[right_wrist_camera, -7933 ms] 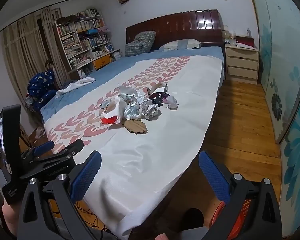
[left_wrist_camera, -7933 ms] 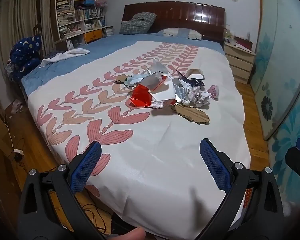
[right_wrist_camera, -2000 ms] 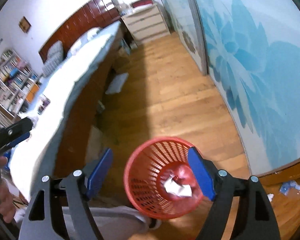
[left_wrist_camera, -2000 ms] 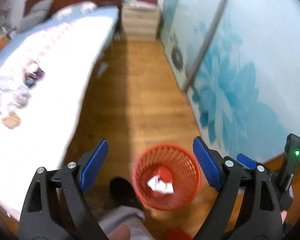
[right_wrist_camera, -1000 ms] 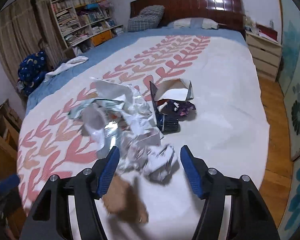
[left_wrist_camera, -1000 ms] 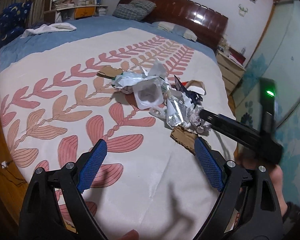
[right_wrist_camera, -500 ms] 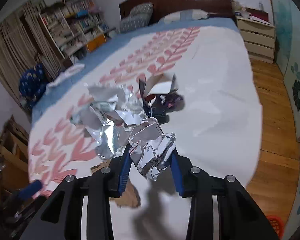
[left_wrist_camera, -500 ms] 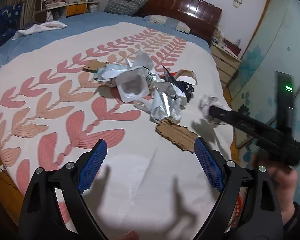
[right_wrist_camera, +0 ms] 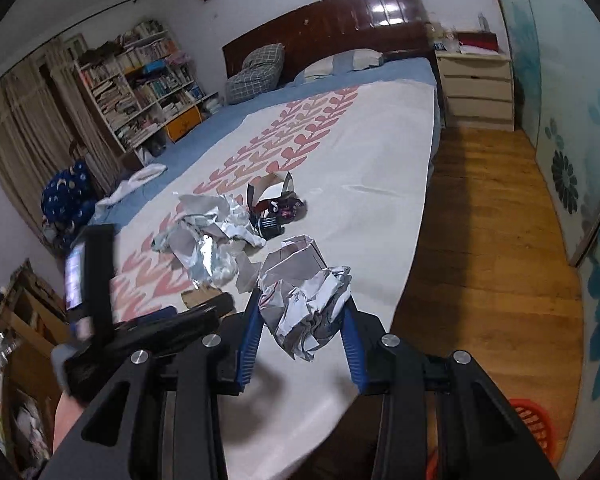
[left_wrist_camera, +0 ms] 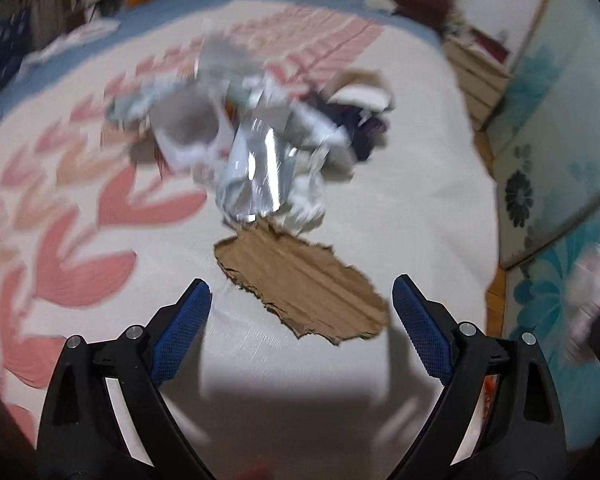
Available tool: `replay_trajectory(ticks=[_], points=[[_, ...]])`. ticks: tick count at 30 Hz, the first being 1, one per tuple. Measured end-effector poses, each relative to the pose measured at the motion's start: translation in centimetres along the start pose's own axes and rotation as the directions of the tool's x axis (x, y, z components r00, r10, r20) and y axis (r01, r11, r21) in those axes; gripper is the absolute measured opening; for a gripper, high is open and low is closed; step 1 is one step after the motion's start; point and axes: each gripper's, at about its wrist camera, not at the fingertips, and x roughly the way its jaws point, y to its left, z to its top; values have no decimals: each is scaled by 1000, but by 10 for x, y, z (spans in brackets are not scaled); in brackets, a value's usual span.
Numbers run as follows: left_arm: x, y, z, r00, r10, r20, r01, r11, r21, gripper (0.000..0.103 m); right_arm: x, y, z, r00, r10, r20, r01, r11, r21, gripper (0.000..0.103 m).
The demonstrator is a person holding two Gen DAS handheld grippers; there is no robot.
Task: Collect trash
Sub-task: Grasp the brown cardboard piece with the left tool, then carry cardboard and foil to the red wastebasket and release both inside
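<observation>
My right gripper is shut on a crumpled ball of white paper and holds it above the bed's near edge. The rest of the trash pile of foil, paper and dark wrappers lies on the bedspread behind it. In the left wrist view, my left gripper stands open just over a torn piece of brown cardboard, with crumpled foil right beyond it. The held paper ball shows blurred at that view's right edge. The left gripper's body appears at the left of the right wrist view.
A red mesh bin stands on the wooden floor right of the bed. A nightstand sits by the headboard, a bookshelf at the far left. Sliding doors with blue flowers line the right side.
The right gripper closed on the paper ball and lifted it away from the pile toward the bed's edge. The left gripper dropped closer to the cardboard piece.
</observation>
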Motion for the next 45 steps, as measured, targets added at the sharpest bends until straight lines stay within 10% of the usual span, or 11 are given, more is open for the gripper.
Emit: replay_trajectory(ticks=[7,9,17,19,36,45], points=[[9,-6,-4,995,84,51,-85,996,10,89,-8,-10,-1,1000,-13,10,14,998,-55,38],[6,-5,-5,994,92,62,-92,996,3,61,-8,-12,-1,1000,-13,9,14,998,-54,38],[-6,5,-1,998,24,51,-22,999,-33,38,-8,-14,-1,1000,-15,13,15,999,-50,38],[-10,4,-3,999,19,49,-18,1000,-24,11,-8,-13,0,1000,-17,15,18,999,-50,38],[-97,28,-36,987,-15,163,13,1000,13,11,-32,14,-7,999,1,52,3,998,-66,38],[-210,-44,-56,930,-170,327,112,976,189,11,-212,-14,-37,958,-18,287,14,1000,17,38]])
